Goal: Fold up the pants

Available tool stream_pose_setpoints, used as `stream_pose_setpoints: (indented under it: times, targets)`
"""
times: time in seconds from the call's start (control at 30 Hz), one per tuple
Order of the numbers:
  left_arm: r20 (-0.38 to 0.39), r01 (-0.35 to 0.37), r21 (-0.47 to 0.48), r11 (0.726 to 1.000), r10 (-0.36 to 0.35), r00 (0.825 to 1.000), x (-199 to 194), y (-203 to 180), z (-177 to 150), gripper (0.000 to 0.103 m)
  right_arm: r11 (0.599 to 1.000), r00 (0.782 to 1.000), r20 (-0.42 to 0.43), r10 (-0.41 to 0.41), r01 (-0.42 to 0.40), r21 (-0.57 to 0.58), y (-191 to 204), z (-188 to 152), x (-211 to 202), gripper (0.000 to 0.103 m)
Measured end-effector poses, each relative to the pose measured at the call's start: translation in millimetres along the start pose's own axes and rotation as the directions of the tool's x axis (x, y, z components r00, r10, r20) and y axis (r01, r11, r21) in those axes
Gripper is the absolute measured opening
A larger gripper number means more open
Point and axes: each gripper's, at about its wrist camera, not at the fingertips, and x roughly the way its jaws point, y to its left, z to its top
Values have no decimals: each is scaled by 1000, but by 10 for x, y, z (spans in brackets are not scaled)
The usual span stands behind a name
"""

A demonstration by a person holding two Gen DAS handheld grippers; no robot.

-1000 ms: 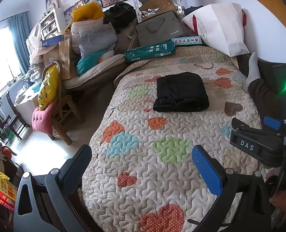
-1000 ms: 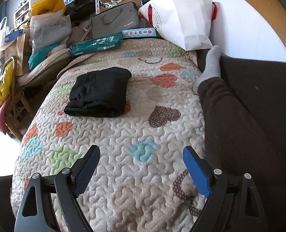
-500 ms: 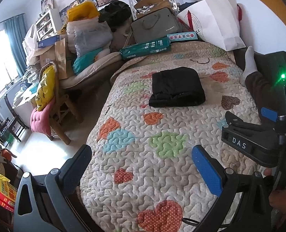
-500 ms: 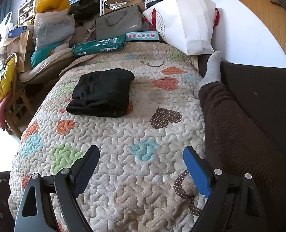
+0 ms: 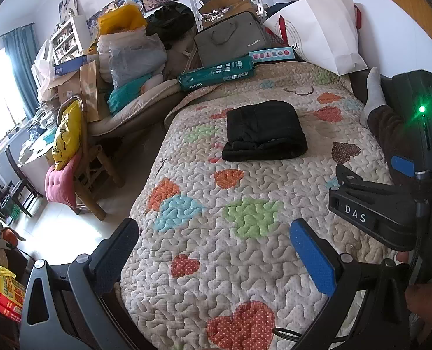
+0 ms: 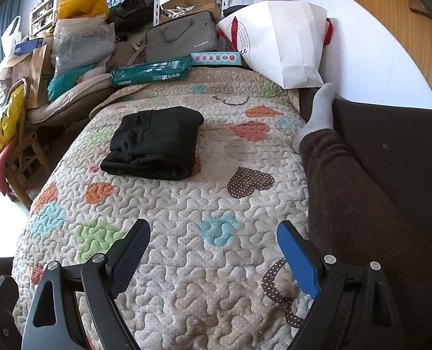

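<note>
The black pants (image 6: 154, 143) lie as a compact, squared bundle on the quilt (image 6: 186, 218), toward the far half of the bed and a little toward its open edge; across the last second the bundle keeps its shape and place, so the folding looks finished. Both tools hang back over the near end, well apart from the cloth: the left gripper (image 5: 216, 250) and the right gripper (image 6: 213, 248) stand wide and hold nothing, as they did a second ago. Bare quilt surrounds the bundle on all sides. The person's leg (image 6: 347, 204) lines one side, boxes (image 6: 151, 73) and bags crowd the head, and the other edge drops to the floor.
</note>
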Motion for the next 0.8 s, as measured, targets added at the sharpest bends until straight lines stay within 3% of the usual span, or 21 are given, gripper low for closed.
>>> stream_pose_setpoints:
  times: [0.8]
  targets:
    - [-15, 11, 5, 1000, -11, 1000, 31, 3, -14, 103, 1000, 1000, 6, -1, 1, -1, 6, 12, -8, 92]
